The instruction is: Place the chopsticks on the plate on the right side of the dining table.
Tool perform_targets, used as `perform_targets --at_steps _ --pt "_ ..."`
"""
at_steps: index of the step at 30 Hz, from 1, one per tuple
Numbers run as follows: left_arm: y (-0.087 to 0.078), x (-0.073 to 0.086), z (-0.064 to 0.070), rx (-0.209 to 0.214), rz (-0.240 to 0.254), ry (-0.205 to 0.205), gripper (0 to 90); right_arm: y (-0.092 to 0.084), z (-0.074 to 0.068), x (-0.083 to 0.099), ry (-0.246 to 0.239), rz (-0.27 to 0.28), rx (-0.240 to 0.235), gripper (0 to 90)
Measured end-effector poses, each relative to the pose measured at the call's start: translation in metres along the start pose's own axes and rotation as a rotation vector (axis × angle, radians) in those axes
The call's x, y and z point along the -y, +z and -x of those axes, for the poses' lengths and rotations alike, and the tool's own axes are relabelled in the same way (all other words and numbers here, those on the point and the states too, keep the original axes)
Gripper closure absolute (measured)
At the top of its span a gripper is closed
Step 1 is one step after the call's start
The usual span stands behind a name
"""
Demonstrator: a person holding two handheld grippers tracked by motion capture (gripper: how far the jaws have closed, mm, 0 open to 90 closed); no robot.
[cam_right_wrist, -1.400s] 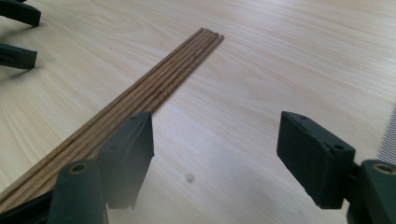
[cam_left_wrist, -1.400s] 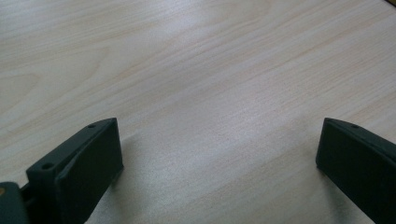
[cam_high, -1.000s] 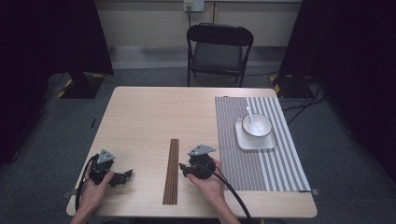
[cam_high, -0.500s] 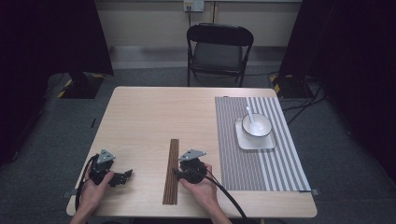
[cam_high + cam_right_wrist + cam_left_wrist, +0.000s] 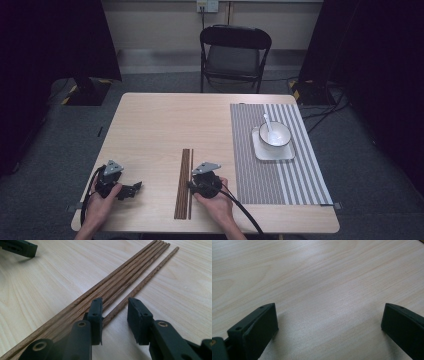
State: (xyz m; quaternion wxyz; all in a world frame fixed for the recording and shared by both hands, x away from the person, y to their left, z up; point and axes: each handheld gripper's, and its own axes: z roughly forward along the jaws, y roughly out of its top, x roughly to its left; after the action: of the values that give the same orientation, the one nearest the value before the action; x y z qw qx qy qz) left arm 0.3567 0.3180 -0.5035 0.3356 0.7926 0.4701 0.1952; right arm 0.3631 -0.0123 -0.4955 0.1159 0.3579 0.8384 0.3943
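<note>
Several dark wooden chopsticks (image 5: 183,182) (image 5: 117,280) lie side by side near the table's front edge. One chopstick (image 5: 148,277) lies slightly apart at the bundle's right. My right gripper (image 5: 190,186) (image 5: 115,307) is low over the table with that single chopstick between its jaws. The jaws have just been closing, and a gap still shows beside the stick, so the pads do not press it. My left gripper (image 5: 132,189) (image 5: 329,312) rests wide open on bare wood at the front left, and one of its jaws shows far off in the right gripper view.
A grey striped placemat (image 5: 290,165) covers the table's right side. On it stands a white square plate (image 5: 275,152) bearing a bowl (image 5: 275,135) with a spoon (image 5: 268,122). A folding chair (image 5: 235,52) stands behind the table.
My right gripper has shifted left onto the chopsticks and its jaws have narrowed around the outermost one. The left gripper has not moved.
</note>
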Motion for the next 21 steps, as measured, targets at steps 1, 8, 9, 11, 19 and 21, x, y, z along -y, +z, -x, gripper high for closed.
perform_targets --at_steps 1,8,9,11,19,21 --pt "0.000 0.000 0.000 0.000 0.000 0.001 0.1 0.000 0.000 0.000 -0.003 -0.001 0.005 67.4" --pt "0.000 0.000 0.000 0.000 0.000 0.000 0.1 -0.002 0.012 0.000 -0.009 0.002 0.061 74.8" --pt "0.000 0.000 0.000 0.000 0.000 0.000 0.1 -0.002 0.015 0.001 0.007 0.004 0.059 75.4" --pt "0.000 0.000 0.000 -0.001 0.000 0.000 0.1 -0.003 0.021 0.001 0.025 0.006 0.068 77.0" --pt "0.000 0.000 0.000 0.000 0.001 -0.001 0.2 -0.002 0.036 0.000 0.065 0.020 0.107 80.9" --pt "0.000 0.000 0.000 0.000 0.001 -0.001 0.2 -0.002 0.038 -0.002 0.073 0.020 0.116 81.4"
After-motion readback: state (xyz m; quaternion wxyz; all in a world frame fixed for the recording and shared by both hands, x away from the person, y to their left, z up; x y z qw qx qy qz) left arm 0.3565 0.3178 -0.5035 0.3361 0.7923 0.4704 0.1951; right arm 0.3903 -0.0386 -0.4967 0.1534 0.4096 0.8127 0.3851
